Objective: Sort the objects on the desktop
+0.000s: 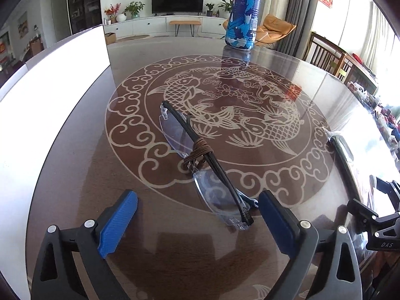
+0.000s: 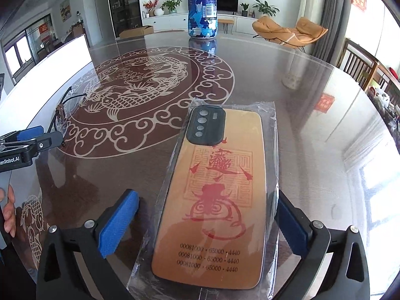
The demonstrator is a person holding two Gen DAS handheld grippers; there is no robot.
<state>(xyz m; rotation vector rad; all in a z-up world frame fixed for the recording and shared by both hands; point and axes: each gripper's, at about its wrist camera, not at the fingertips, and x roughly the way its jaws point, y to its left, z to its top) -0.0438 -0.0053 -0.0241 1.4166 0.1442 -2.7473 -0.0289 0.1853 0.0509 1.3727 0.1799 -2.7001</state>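
A pair of rimless glasses (image 1: 200,160) with black temples and a brown cord wound round the middle lies on the dark glass table (image 1: 287,62). My left gripper (image 1: 197,225) stands open just short of them, the near lens end beside its right finger. An orange phone case (image 2: 212,192) with red print, sealed in a clear bag, lies flat between the blue pads of my right gripper (image 2: 207,225), which is open. The bag's right edge comes close to the right pad (image 2: 290,227). The glasses (image 2: 62,115) also show at the left of the right wrist view.
A tall blue patterned can (image 1: 243,12) (image 2: 202,7) stands at the far side of the table. A white board (image 1: 50,100) (image 2: 50,70) runs along the left. Wooden chairs (image 1: 330,57) stand beyond the right edge. A hand (image 2: 8,210) holds the left gripper.
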